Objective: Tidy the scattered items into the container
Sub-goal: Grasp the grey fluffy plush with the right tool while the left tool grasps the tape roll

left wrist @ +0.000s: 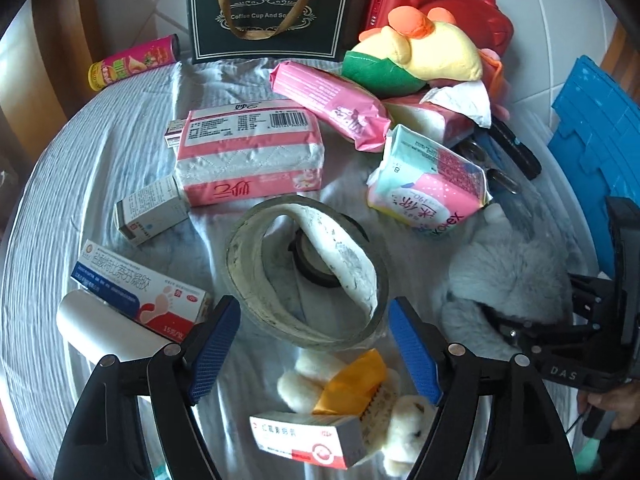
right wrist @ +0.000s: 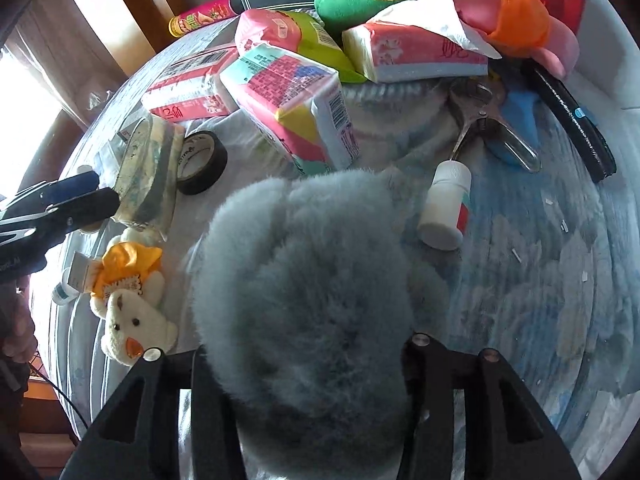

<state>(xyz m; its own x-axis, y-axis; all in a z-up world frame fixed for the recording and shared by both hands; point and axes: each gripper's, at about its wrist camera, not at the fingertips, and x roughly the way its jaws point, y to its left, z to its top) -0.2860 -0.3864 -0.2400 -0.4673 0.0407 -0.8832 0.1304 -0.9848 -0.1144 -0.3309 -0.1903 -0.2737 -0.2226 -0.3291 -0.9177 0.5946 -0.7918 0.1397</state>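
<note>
Home: tissue packs (left wrist: 250, 152) and plush toys (left wrist: 416, 56).

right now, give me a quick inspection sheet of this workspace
surface: table under a rumpled pale cloth, crowded with scattered items
job's things: large tape roll with a small black tape roll beside it; tissue packs; medicine boxes; white pill bottle; small plush duck; grey furry item
container: blue bin at the right edge, only partly in view
clutter: chips can, dark gift bag, red case
grippers: left hand-held gripper open around the large tape roll; right hand-held gripper shut on the grey furry item
cables: thin black cable by the table edge
surroundings: tiled wall, wooden furniture
</note>
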